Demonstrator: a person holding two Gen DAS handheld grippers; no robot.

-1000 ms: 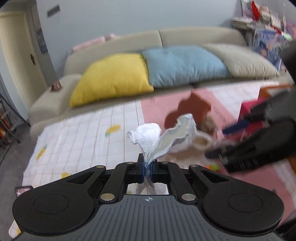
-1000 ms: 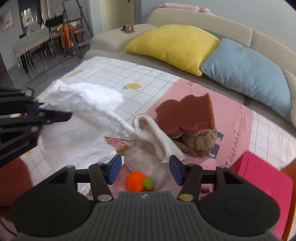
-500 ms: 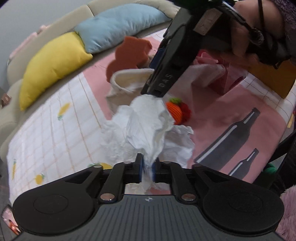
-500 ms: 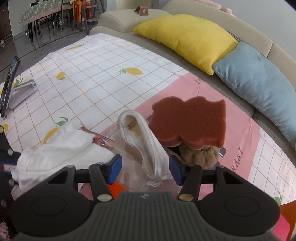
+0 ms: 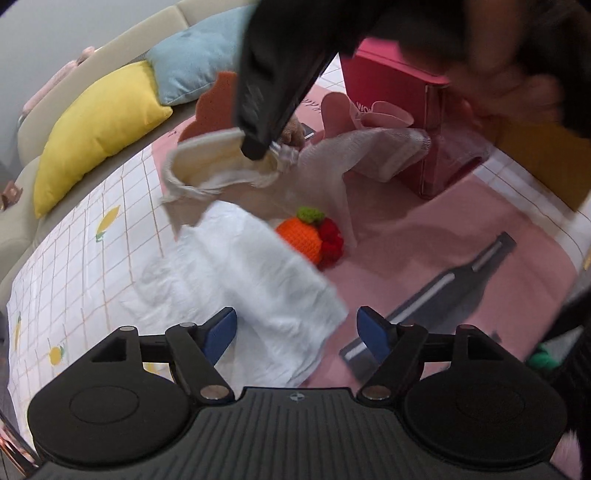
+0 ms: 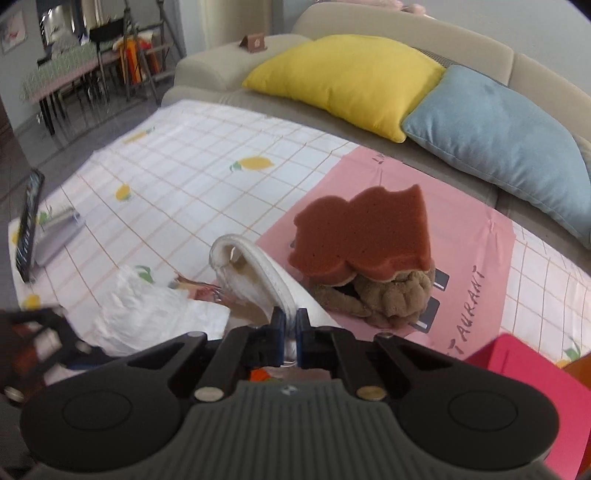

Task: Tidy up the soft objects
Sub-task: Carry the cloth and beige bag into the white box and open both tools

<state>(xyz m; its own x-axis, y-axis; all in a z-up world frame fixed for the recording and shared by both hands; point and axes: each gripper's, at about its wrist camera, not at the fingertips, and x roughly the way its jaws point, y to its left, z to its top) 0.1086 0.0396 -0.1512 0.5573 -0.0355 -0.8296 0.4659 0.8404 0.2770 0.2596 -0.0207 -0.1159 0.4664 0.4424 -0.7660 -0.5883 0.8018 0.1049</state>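
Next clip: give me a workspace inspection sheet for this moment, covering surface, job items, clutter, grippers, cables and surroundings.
Surface: checked lemon-print cloth with a pink printed mat over part of it.
Job's things: cream cloth bag, mouth held open; white crumpled cloth lying loose; orange knitted toy beside it; rust sponge resting on a brown plush.
Clutter: pink box; phone on a stand.
Grippers: left gripper opening, its fingers clear of the white cloth; right gripper shut on the bag's rim.
Cables: nothing seen.
Surroundings: beige sofa with yellow cushion and blue cushion.
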